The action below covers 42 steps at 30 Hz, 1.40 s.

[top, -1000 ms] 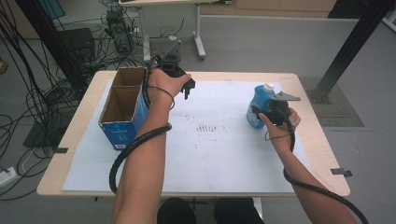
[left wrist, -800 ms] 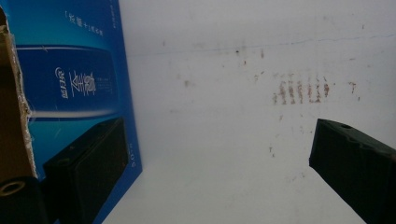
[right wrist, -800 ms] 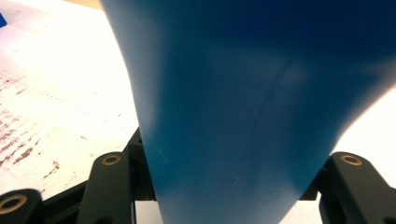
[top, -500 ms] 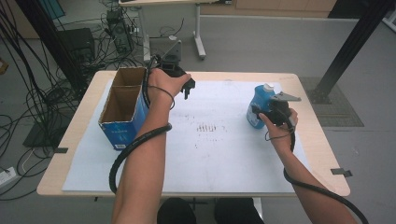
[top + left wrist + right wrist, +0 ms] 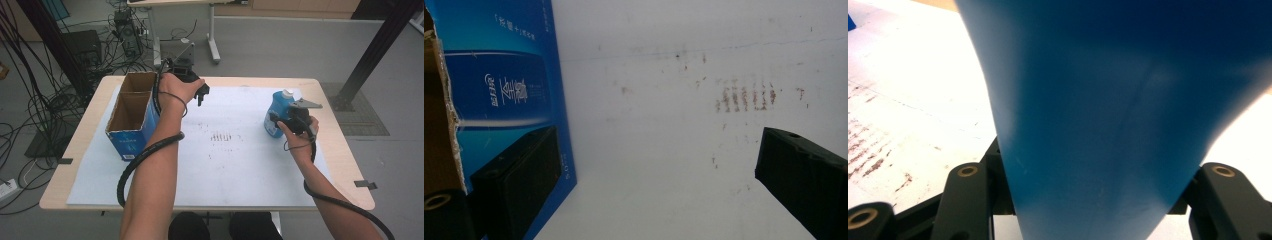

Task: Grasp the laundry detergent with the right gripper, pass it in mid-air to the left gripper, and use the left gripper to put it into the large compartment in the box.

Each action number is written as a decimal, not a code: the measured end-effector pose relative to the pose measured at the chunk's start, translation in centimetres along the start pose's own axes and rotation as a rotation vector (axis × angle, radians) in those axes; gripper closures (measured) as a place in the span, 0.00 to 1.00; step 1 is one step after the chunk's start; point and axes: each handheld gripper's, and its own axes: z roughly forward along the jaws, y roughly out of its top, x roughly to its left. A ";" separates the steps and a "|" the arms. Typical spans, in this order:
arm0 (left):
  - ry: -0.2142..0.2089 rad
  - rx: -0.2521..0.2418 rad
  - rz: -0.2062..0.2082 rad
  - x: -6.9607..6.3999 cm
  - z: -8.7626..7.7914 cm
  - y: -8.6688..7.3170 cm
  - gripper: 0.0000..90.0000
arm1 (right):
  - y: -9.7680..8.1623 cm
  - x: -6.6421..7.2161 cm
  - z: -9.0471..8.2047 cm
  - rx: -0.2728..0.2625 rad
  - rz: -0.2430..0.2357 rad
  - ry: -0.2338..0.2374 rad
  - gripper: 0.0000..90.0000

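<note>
The right claw (image 5: 278, 119) is clamped on the blue bottle (image 5: 278, 111), well right of the box (image 5: 131, 116). The left claw (image 5: 201, 94) hangs open just right of that box.

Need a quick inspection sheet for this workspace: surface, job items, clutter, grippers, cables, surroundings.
Surface: wooden table under a white sheet with brownish scuff marks.
Job's things: blue bottle, upright at right; open blue cardboard box at left, two compartments, insides hidden.
Clutter: nothing seen.
Grippers: left hand-held gripper open over the sheet beside the box; right hand-held gripper shut on the bottle.
Cables: one black cable trails along each forearm.
Surroundings: grey floor, tangled cables and equipment at left, second table behind.
</note>
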 end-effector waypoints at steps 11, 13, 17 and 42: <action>0.001 0.001 -0.001 0.0 0.1 0.0 0.06 | 0.0 0.0 0.0 0.004 0.000 0.002 0.47; 0.001 0.001 0.000 0.0 0.0 0.0 0.06 | 0.0 0.0 0.0 0.003 0.002 0.002 0.48; 0.001 -0.001 0.000 -0.1 0.0 0.0 0.06 | 0.1 0.0 0.0 0.005 0.000 0.000 0.48; -0.009 -0.019 0.020 0.3 -0.9 -0.4 0.06 | 0.4 -0.1 -0.3 0.036 -0.005 0.004 0.48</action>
